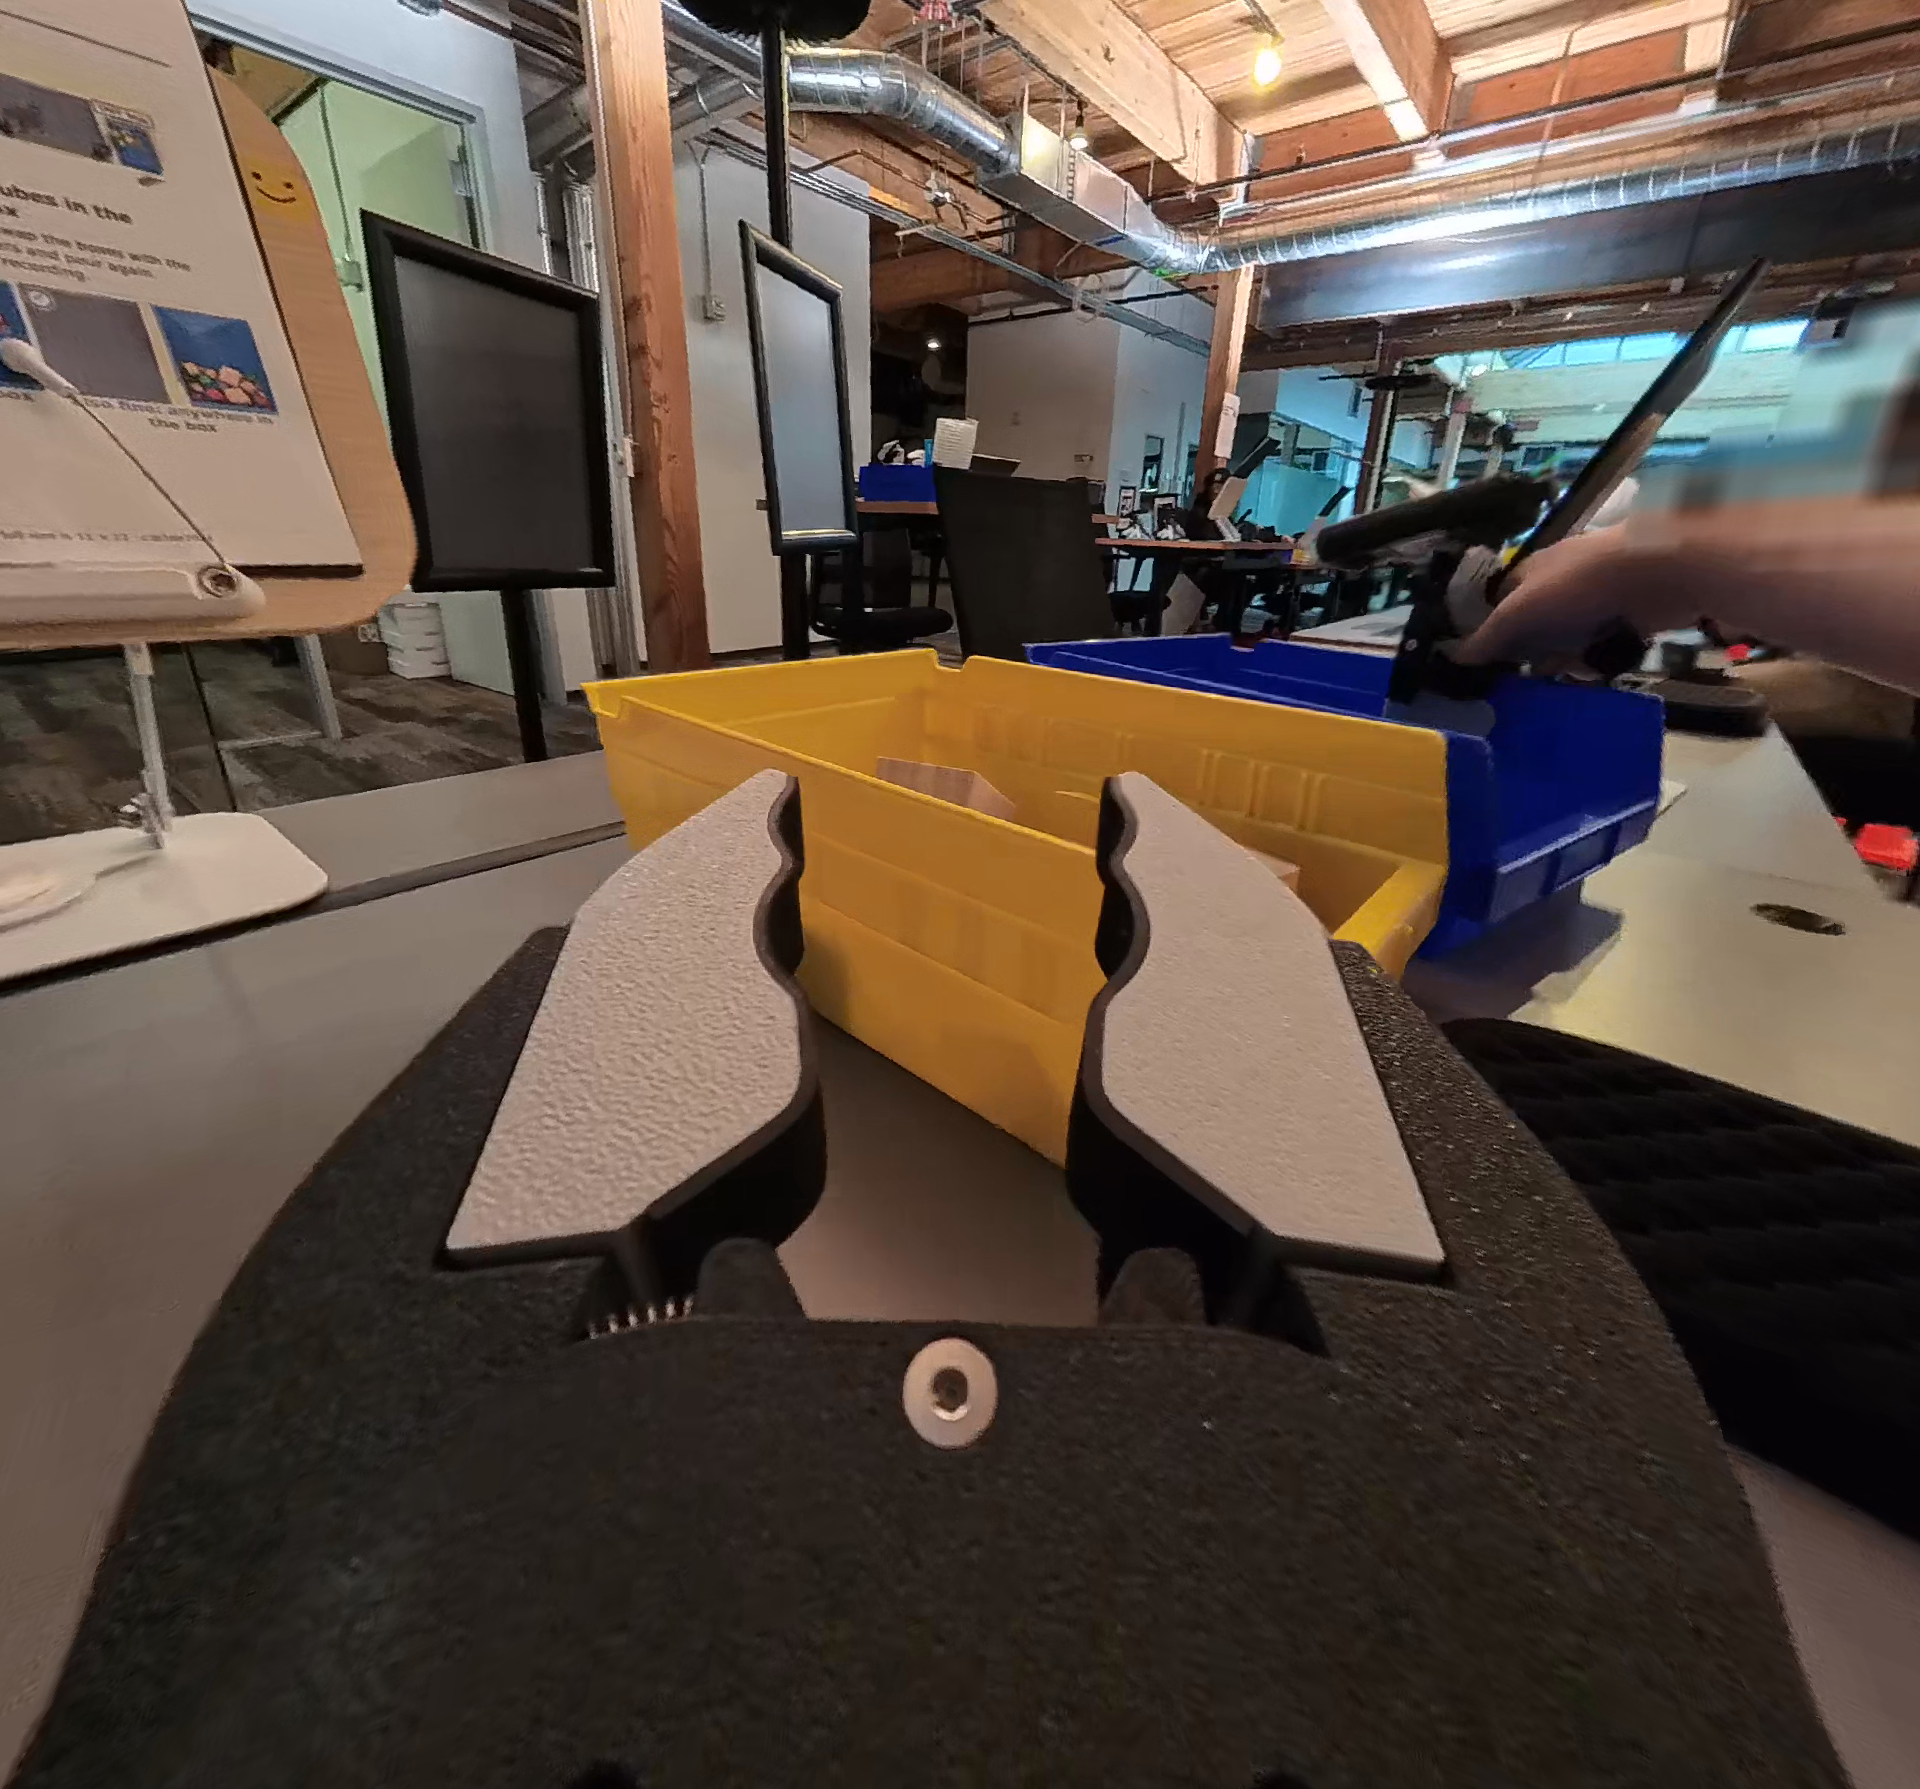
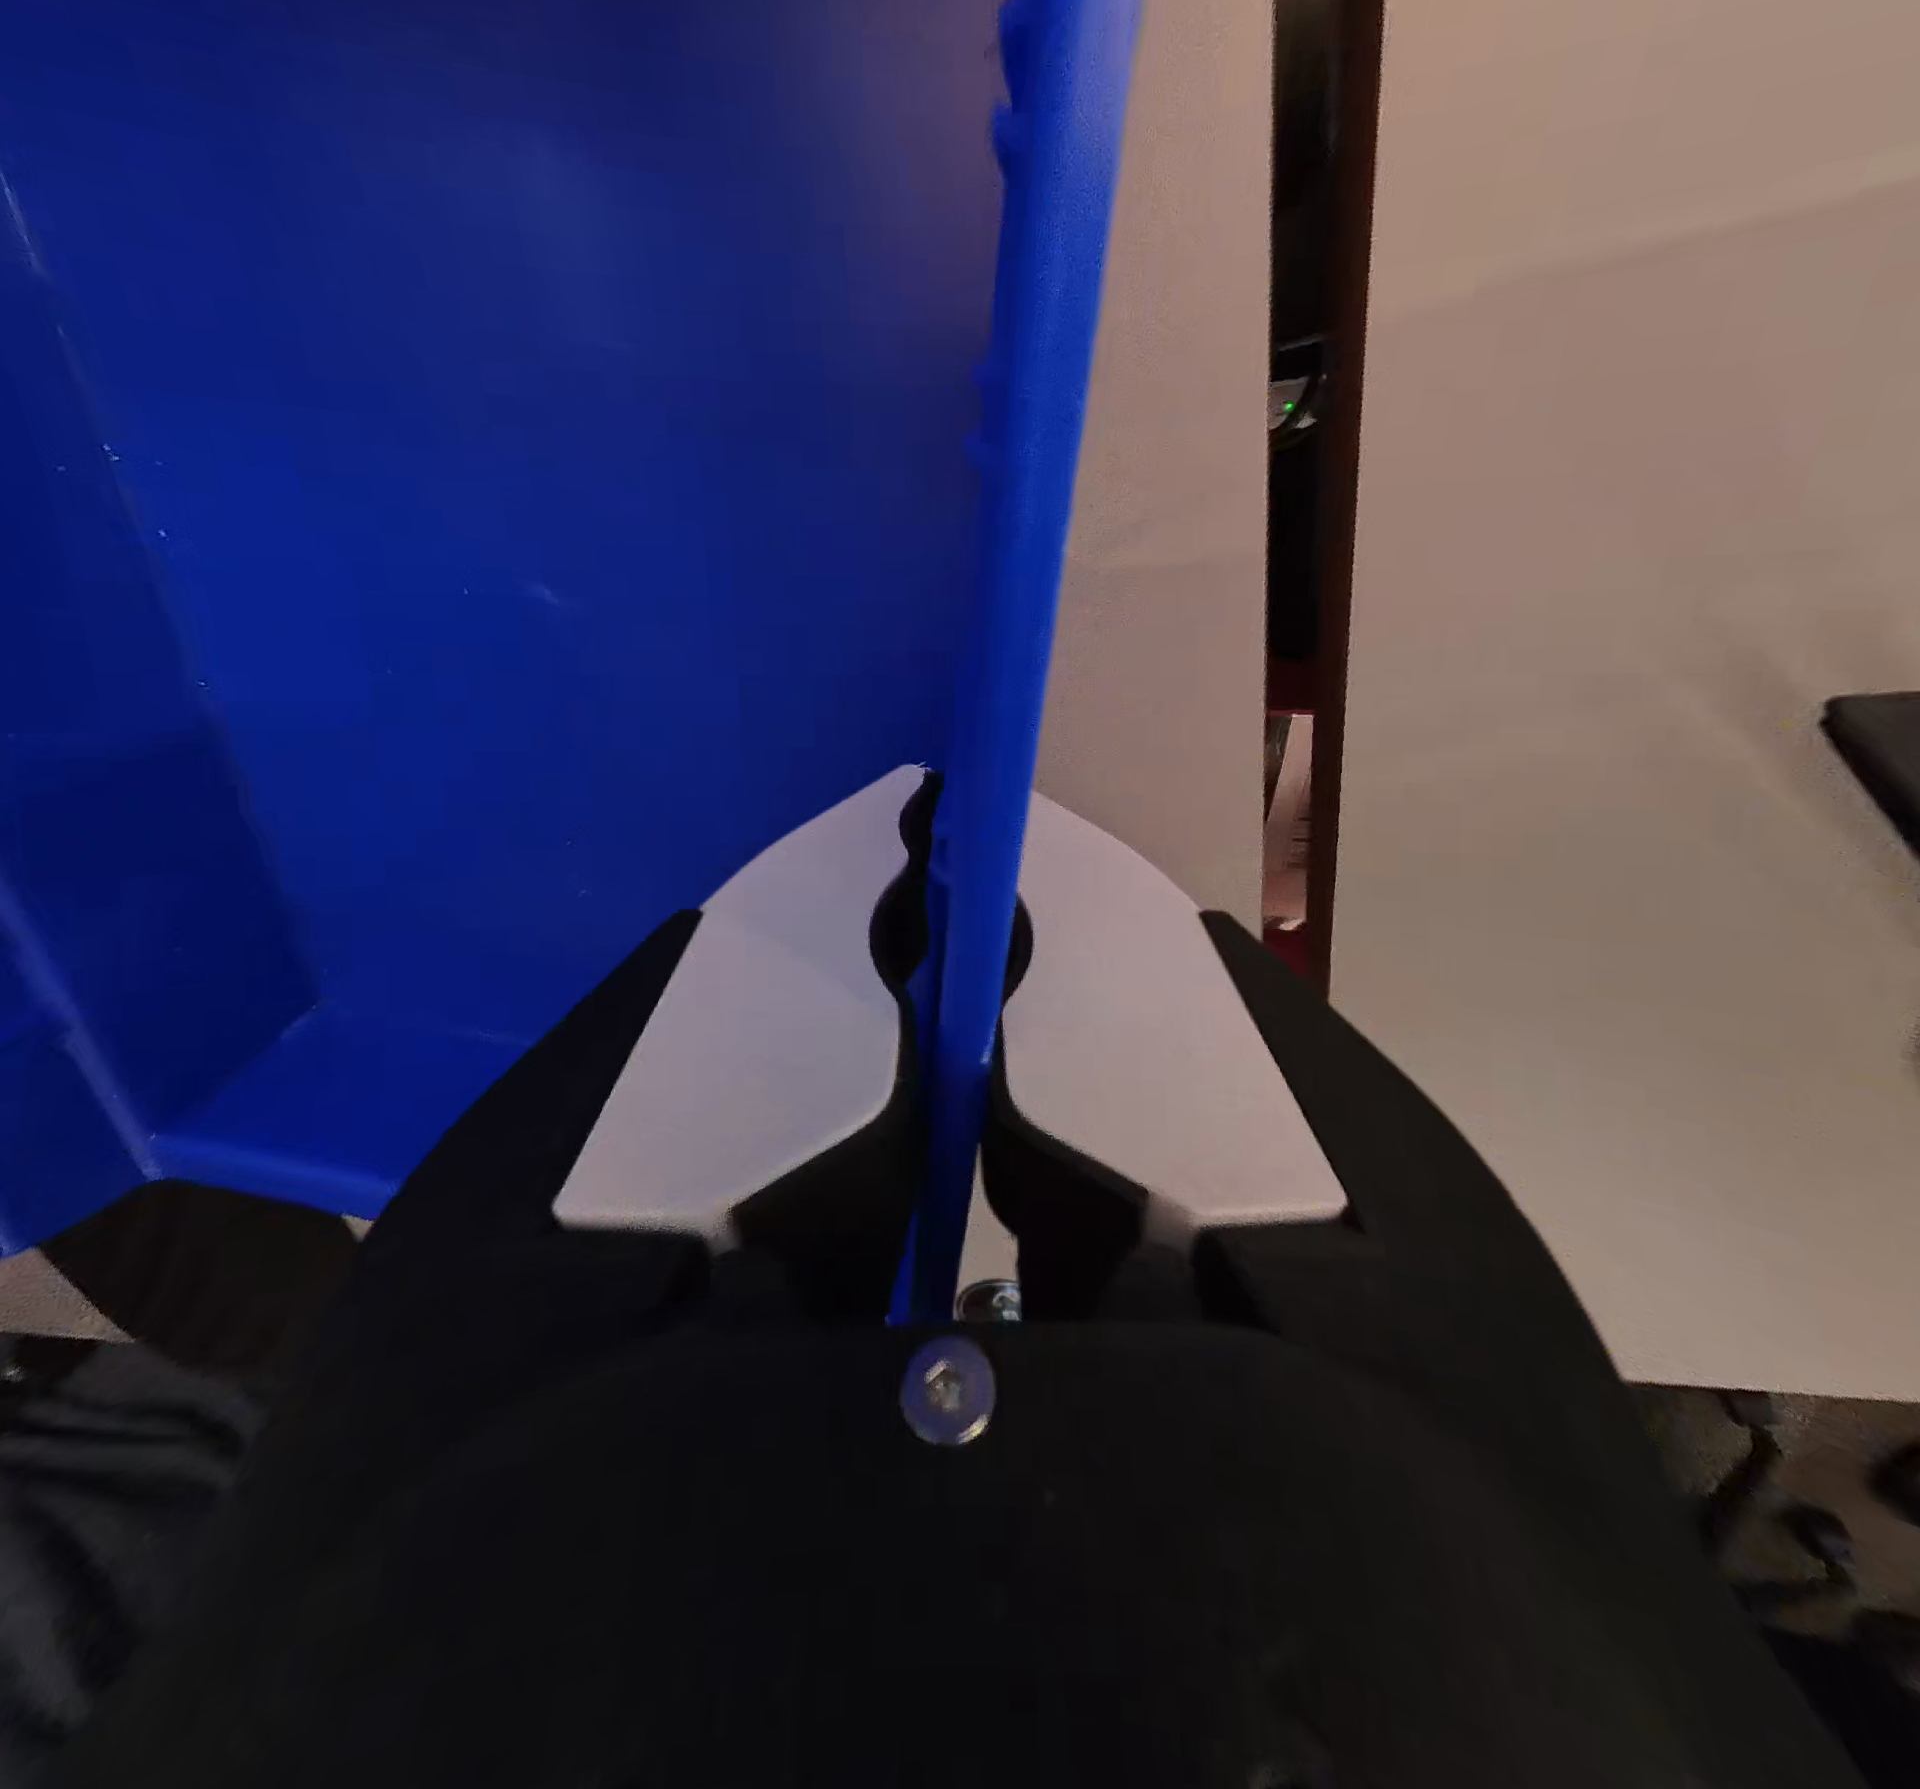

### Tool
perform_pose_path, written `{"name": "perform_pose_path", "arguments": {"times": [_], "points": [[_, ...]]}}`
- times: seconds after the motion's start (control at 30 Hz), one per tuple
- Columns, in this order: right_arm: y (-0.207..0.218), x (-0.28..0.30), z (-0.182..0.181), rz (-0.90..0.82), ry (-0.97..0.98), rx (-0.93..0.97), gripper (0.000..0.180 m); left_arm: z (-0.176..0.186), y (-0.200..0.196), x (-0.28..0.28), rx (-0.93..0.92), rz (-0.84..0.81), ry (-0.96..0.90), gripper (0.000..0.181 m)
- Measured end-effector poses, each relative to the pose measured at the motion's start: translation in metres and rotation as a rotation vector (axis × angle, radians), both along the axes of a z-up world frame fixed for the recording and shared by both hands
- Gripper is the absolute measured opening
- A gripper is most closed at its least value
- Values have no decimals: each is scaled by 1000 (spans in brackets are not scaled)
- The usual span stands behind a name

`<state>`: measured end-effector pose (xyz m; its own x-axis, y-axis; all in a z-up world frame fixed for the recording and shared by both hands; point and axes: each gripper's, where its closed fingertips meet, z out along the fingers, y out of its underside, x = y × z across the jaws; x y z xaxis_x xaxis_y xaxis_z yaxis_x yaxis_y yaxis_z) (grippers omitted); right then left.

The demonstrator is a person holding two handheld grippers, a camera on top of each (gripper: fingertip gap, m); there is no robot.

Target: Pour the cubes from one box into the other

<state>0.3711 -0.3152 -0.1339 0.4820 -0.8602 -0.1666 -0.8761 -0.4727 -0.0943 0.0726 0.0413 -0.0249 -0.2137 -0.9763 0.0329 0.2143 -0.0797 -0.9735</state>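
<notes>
Grey, rough-faced fingers (image 1: 665, 1012) of the left claw (image 1: 945, 825) stand apart with nothing between them, low over the dark table (image 1: 208, 1064). Just ahead of its tips sits the yellow box (image 1: 935, 918), its near corner reaching into the gap between the fingers without touching them. Inside, past the tips, pale wooden cubes (image 1: 945, 789) show above the near wall. Beyond the yellow box and to the claw's right, the blue box (image 1: 1538, 804) stands just beside it. A hand (image 1: 1621, 596) holds the right claw (image 1: 1444, 659) at the blue box's far rim. Far to the left of the left claw stands a sign on a white stand (image 1: 135, 866), and farther ahead are two dark framed panels (image 1: 499, 409).

The right claw (image 2: 961, 783) is clamped on the blue box (image 2: 520, 389), its side wall pinched between the two pale fingers (image 2: 790, 1012). The box's bare inner floor lies to that claw's left and ahead. To its right lie a pale table surface (image 2: 1610, 596) and a dark gap (image 2: 1320, 285).
</notes>
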Motion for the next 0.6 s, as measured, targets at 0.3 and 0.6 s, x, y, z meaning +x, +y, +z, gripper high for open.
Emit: {"name": "perform_pose_path", "arguments": {"times": [0.3,0.6], "points": [[-1,-2,-1,64,-14,-7,8,19,17,50,-122,-86,487,55],[-2,1,-1,140,-61,-13,11,-25,36,94,-66,55,1188,58]]}}
